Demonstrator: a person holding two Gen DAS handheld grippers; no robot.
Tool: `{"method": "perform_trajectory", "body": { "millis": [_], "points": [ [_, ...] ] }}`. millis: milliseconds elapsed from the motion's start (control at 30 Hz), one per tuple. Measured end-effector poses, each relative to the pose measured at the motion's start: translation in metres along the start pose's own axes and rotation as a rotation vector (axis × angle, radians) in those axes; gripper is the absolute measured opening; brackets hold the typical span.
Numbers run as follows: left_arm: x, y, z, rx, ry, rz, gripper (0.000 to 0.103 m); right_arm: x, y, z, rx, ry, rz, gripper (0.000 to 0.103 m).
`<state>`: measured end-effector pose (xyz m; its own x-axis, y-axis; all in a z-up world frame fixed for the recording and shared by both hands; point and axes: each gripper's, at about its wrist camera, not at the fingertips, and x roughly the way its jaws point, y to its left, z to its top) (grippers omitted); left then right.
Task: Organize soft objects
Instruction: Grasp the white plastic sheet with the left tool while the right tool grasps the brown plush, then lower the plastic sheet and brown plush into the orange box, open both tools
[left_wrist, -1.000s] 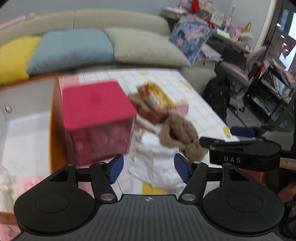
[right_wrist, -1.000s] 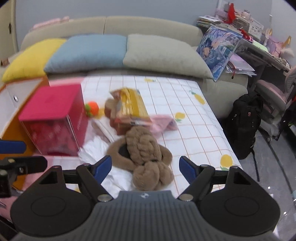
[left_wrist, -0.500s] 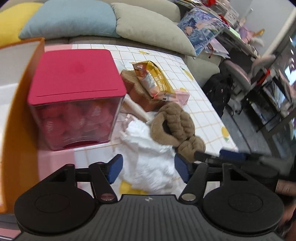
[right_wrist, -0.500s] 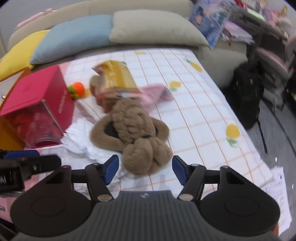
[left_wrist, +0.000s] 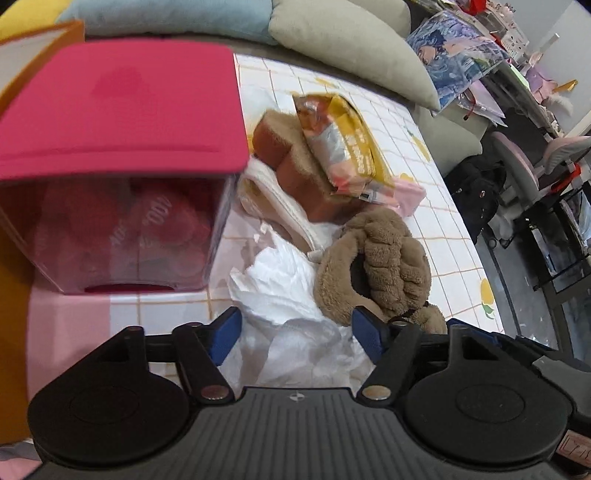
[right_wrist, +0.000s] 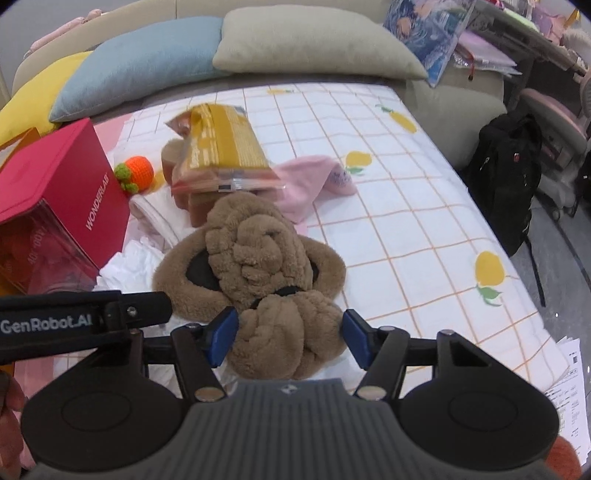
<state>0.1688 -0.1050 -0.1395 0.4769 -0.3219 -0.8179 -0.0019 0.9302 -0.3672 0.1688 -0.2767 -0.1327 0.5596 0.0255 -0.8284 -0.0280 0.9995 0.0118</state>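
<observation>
Earmuffs (right_wrist: 255, 258): brown, fluffy plush. Snack bag (right_wrist: 221, 147): glossy, crinkled foil. Box (left_wrist: 110, 177): matt red lid over clear, shiny plastic walls.

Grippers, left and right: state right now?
Left gripper: open, empty, over the crumpled white tissue paper.
Right gripper: open, straddling the fluffy brown plush earmuffs, not closed on them.

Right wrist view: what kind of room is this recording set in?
Probably a home living room or bedroom corner: a sofa lined with cushions, a table under a lemon-print cloth, and a cluttered desk with a backpack below.
</observation>
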Motion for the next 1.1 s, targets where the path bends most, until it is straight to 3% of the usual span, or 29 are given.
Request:
{"method": "perform_trajectory", "body": {
  "millis": [133, 267, 400, 600, 900, 1100],
  "points": [
    [0.008, -0.001, -0.005, -0.006, 0.016, 0.003, 0.058, 0.009, 0.005, -0.003, -0.028, 0.043, -0.011, 0.058],
    [0.004, -0.004, -0.006, 0.036, -0.007, 0.001, 0.022, 0.006, 0.009, -0.004, -0.058, 0.038, -0.017, 0.048],
    [-0.008, 0.002, -0.009, 0.026, -0.033, -0.04, 0.017, -0.001, -0.002, -0.003, -0.001, 0.02, -0.001, 0.037],
    [-0.044, 0.007, -0.007, 0.035, -0.098, -0.094, 0.014, -0.02, -0.012, -0.004, 0.067, -0.046, 0.002, 0.031],
    [-0.102, 0.01, -0.006, 0.088, -0.169, -0.095, 0.014, -0.058, -0.022, -0.006, 0.16, -0.12, 0.02, 0.027],
    [-0.131, 0.016, -0.01, 0.1, -0.19, -0.075, 0.014, -0.088, -0.011, -0.009, 0.146, -0.161, 0.077, 0.025]
  ]
}}
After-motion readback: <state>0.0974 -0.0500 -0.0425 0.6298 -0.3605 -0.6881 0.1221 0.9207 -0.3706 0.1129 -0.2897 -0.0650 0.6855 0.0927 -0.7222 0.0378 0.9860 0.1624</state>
